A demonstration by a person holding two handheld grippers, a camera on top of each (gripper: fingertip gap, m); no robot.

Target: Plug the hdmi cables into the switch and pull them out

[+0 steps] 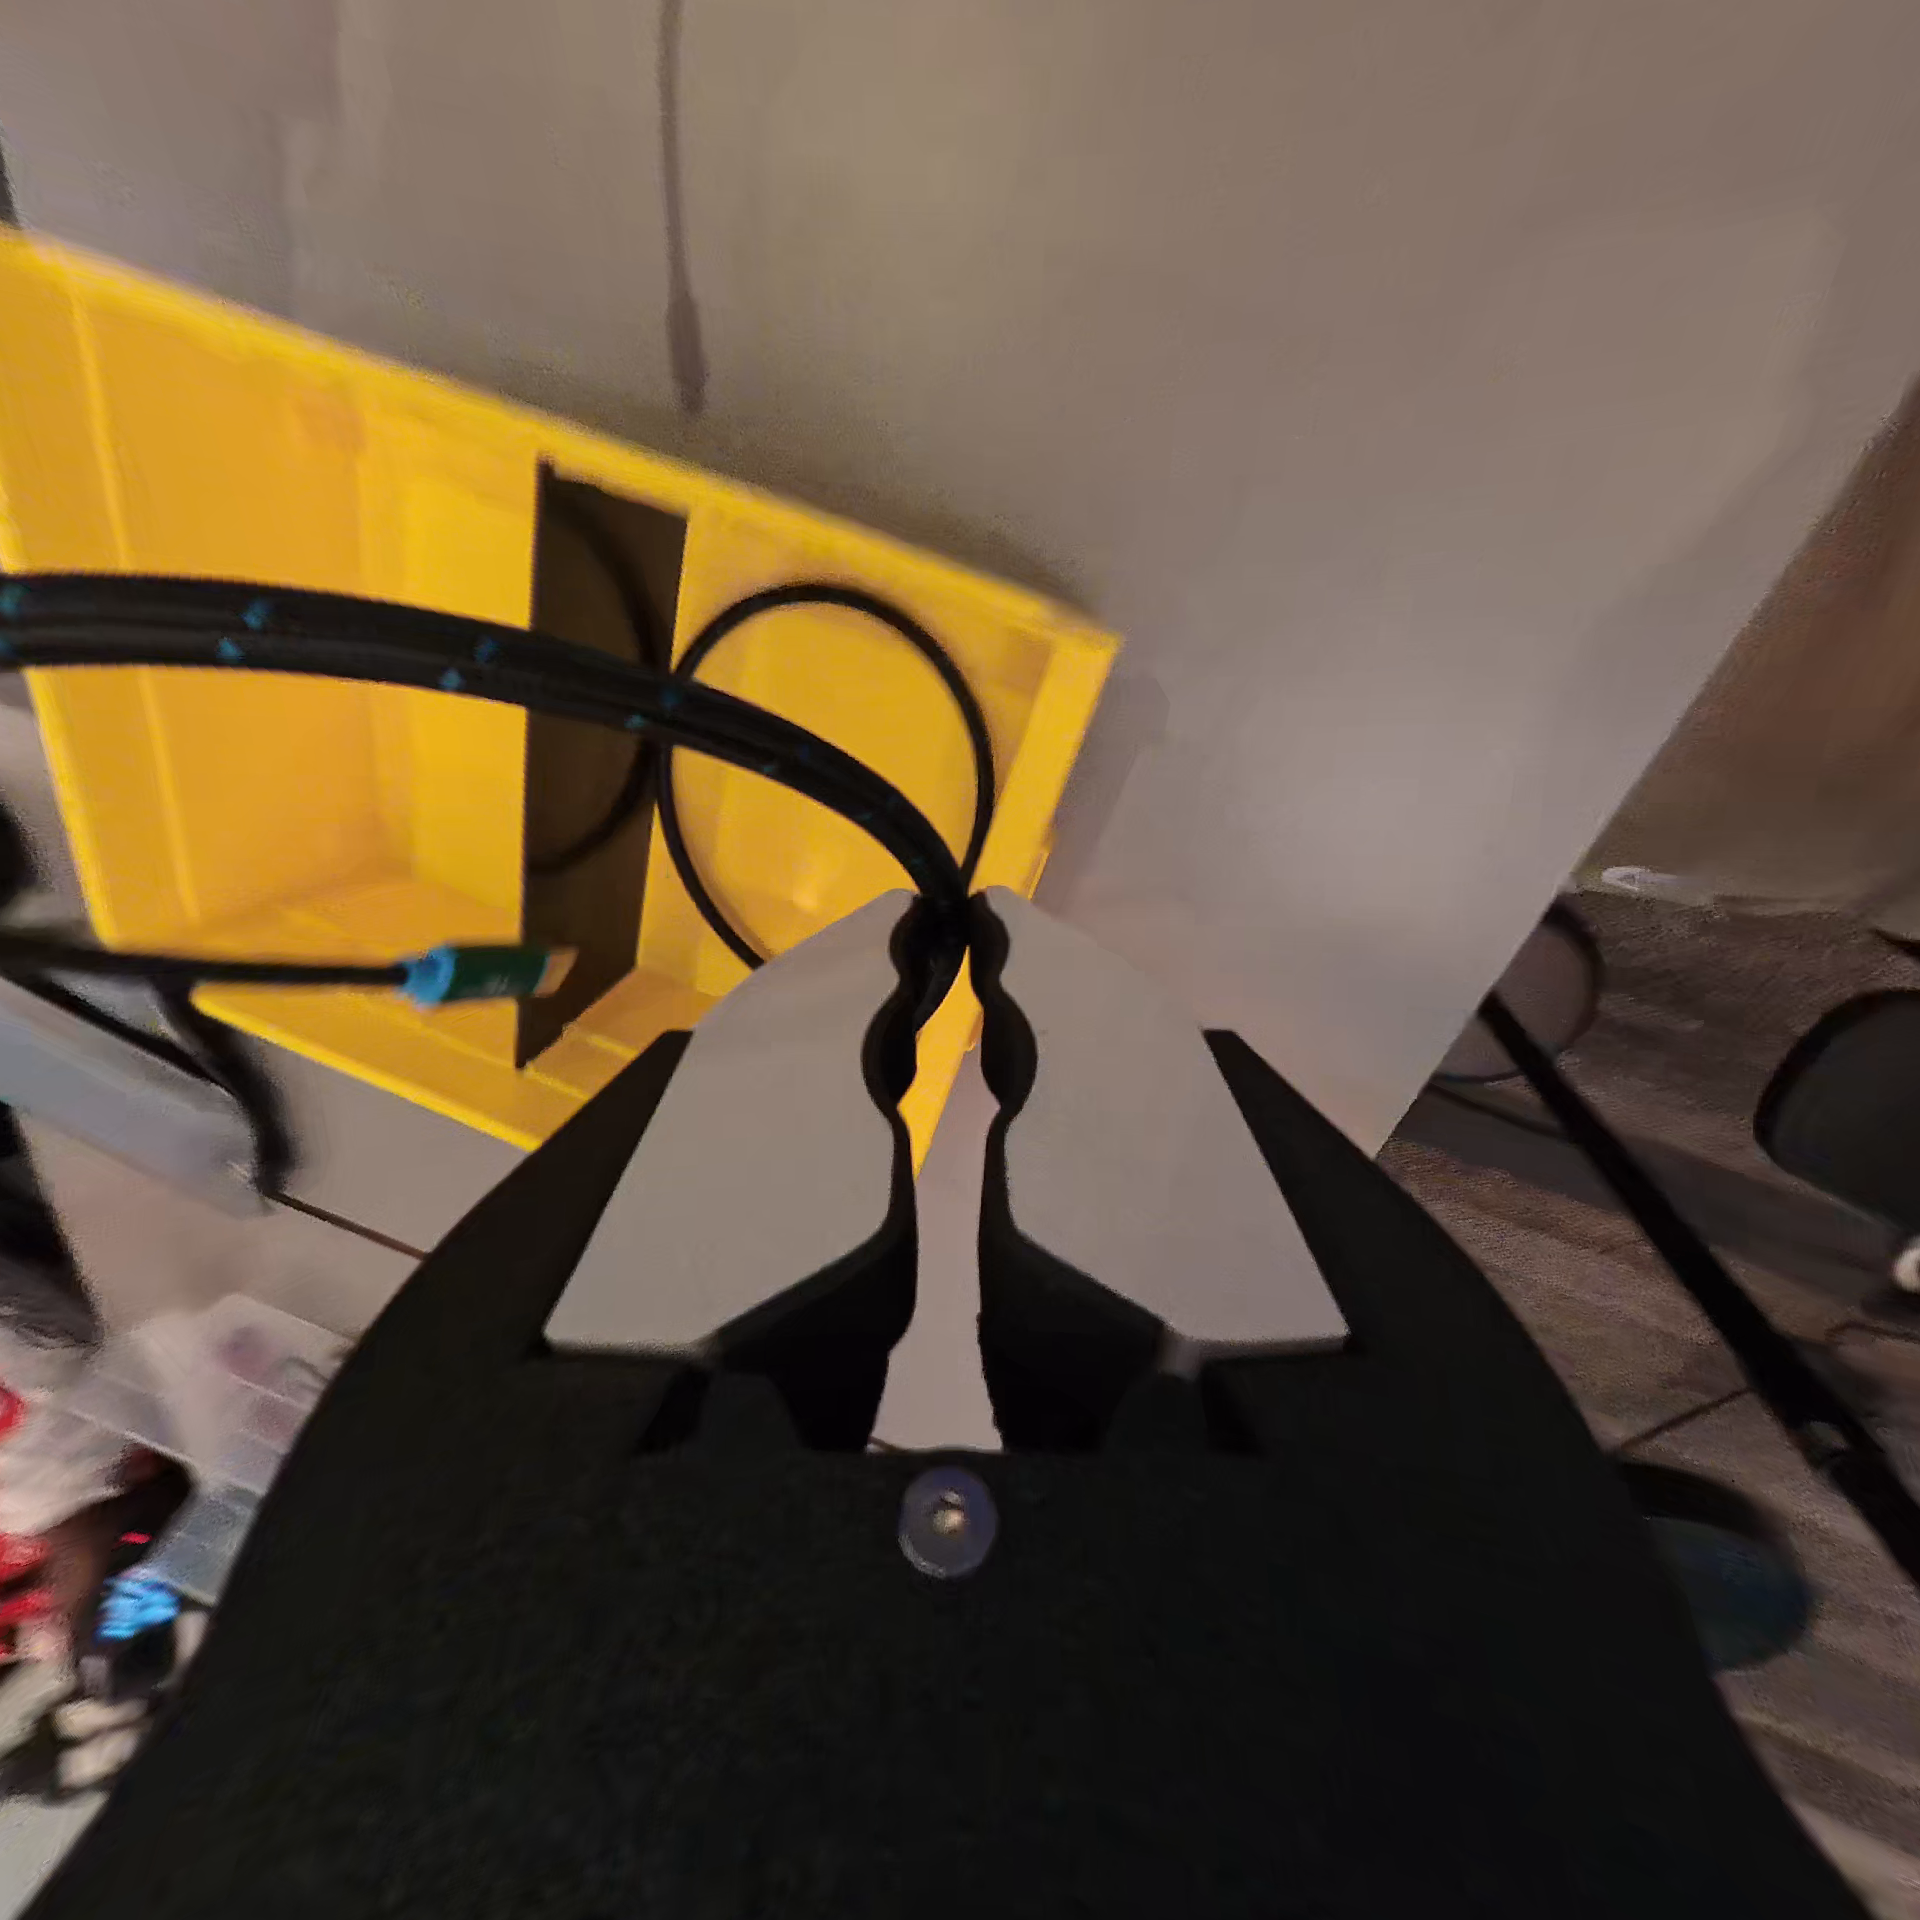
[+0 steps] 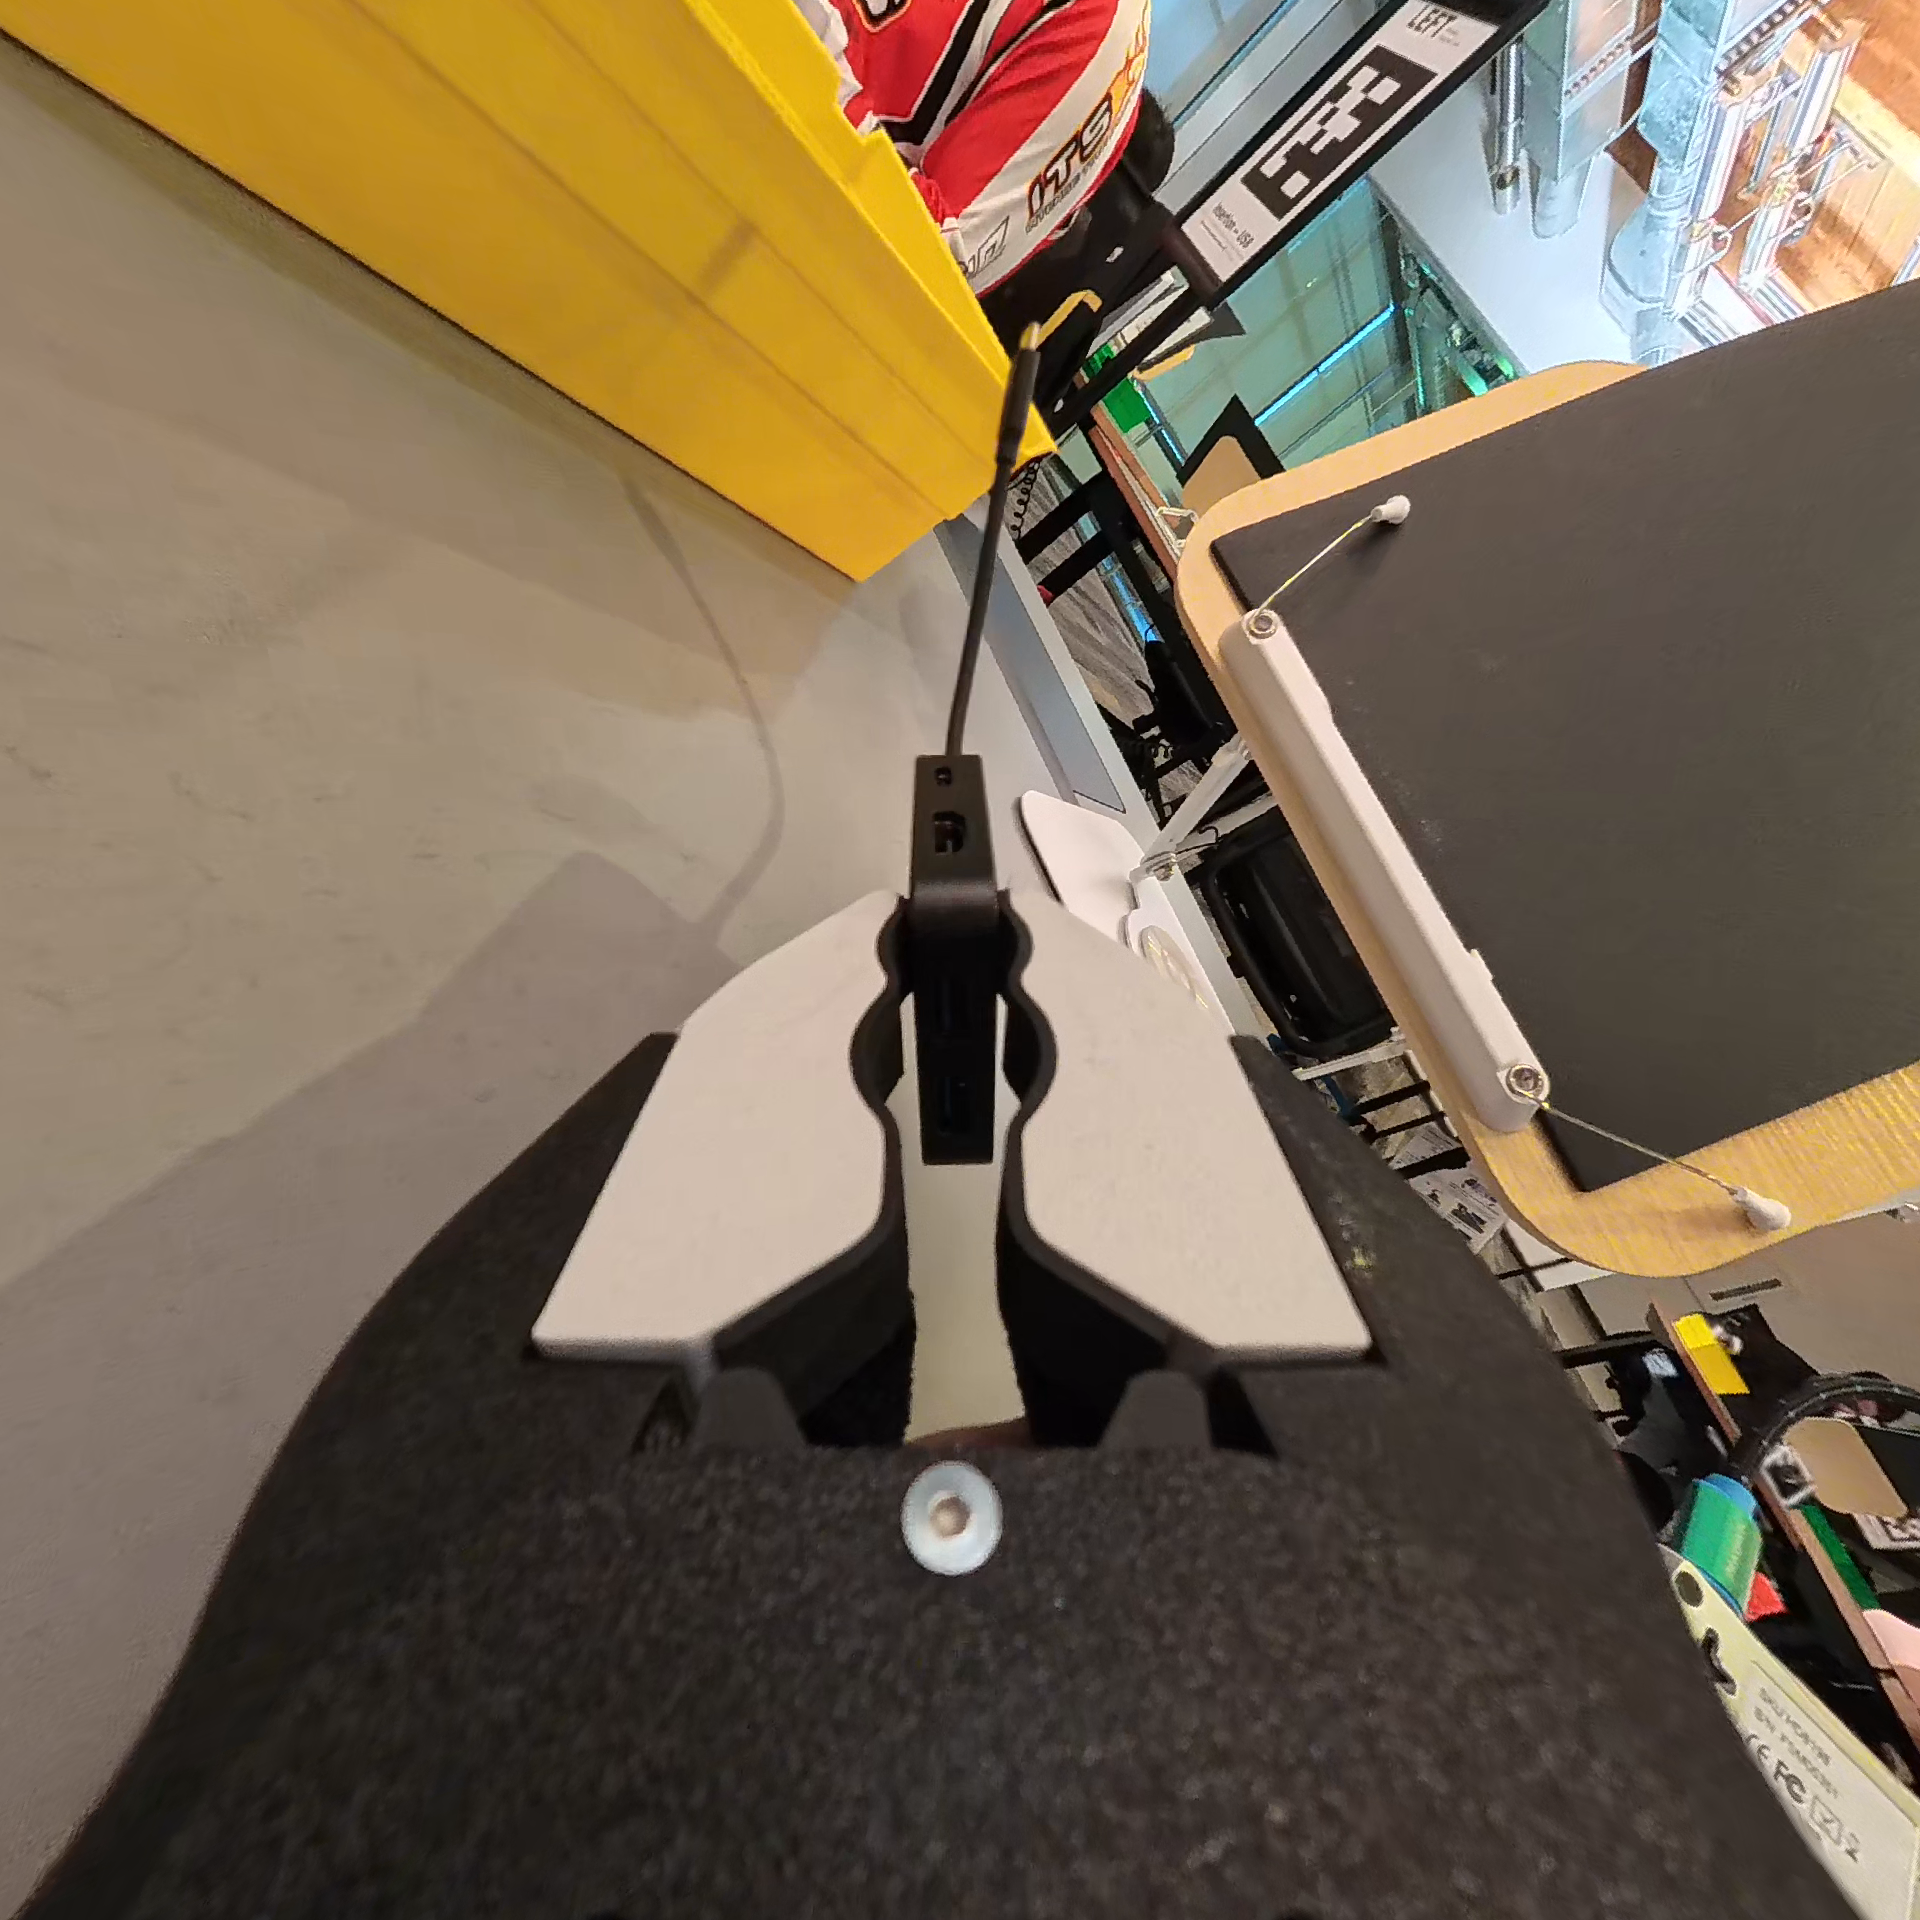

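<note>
Nearest to the left wrist camera, the left tool (image 1: 943,925) is closed on a bundle of black braided HDMI cables (image 1: 582,675) with blue flecks, pinched right at the fingertips. From there the cables arch away to the left edge of the view. Below them, at the left, a free HDMI plug (image 1: 488,975) with a blue collar points to the right, over the front rim of a yellow bin (image 1: 260,623). This bin lies on the pale desk (image 1: 1351,416). Inside it stands a dark divider, and a thin black wire (image 1: 831,769) makes a loop to the right of that divider.

Closest in the right wrist view, the right tool (image 2: 951,914) grips a small black switch (image 2: 951,935) between its fingers. A thin black lead (image 2: 982,592) goes up from the far end of the switch. Yellow bin wall (image 2: 623,260) is at the upper left, and a dark board with a light wooden edge (image 2: 1662,675) is at the right.
</note>
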